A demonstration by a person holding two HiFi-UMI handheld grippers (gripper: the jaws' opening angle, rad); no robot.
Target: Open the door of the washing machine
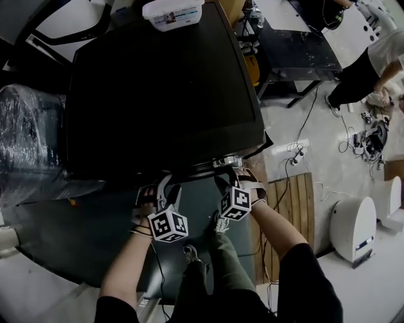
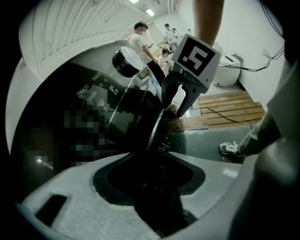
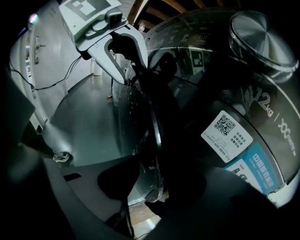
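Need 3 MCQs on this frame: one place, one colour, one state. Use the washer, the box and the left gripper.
1. Where is the white box? A on the floor; B on the washer; C in a gripper.
2. Colour of the washer's top? A white; B black; C red.
3. Jaws of the left gripper? A shut, empty; B shut on a cable; C apart, door rim between.

1 B: it sits at the top's far edge.
2 B: the head view shows a black top.
3 C: the rim runs between spread jaws.

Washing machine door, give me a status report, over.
Left gripper, right gripper: jaws apart, astride the door rim. Door looks ajar, off the washing machine front. Shoe close under its swing.
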